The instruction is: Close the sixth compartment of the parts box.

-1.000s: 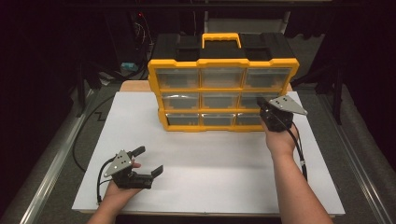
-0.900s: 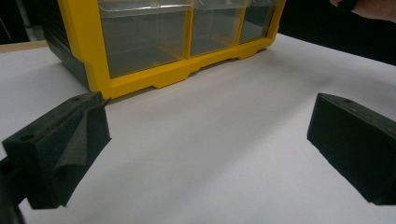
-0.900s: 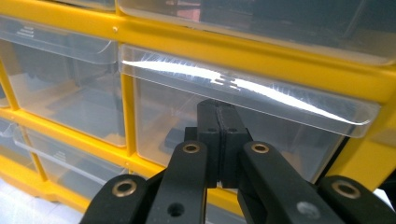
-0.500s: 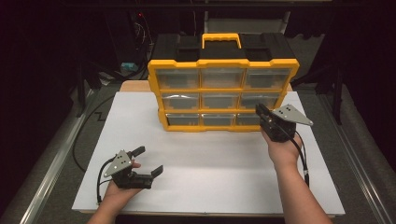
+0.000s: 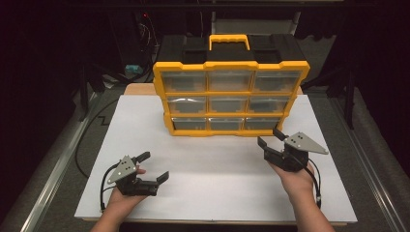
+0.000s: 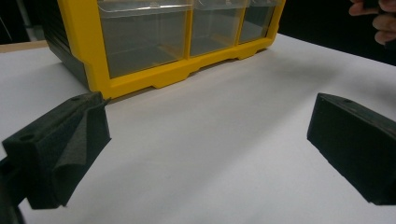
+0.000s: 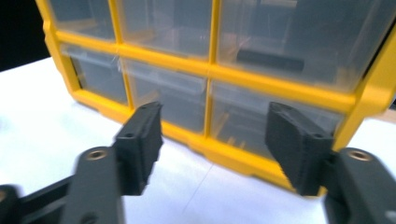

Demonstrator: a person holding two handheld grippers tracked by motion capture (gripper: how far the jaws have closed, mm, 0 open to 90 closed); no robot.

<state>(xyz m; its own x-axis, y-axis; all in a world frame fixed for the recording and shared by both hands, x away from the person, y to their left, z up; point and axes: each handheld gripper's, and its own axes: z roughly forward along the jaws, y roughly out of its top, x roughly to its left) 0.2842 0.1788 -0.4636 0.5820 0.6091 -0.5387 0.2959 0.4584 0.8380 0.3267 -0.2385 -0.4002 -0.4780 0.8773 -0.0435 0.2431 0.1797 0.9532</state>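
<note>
At the back of the white table, a yellow drawer cabinet, upright, long axis running across the table, three rows of three clear drawers facing the person, black carry case and yellow handle on top. Just in front of its lower right corner, the right claw, released, jaws just now opening with nothing between them, pointed up and forward at the bottom right drawer; near but apart from the cabinet front. In the right gripper view, that claw aimed at the lower drawer fronts, yellow frame bars between the panes. Far nearer than the left claw, which rests low at the table's near left, well apart from the cabinet, jaws spread wide and empty; in the left gripper view, bare white surface between the pads. Likely next: a short reach forward for a drawer pull. Nothing in the way; frame bars close beside the narrow drawer fronts a possible snag.
</note>
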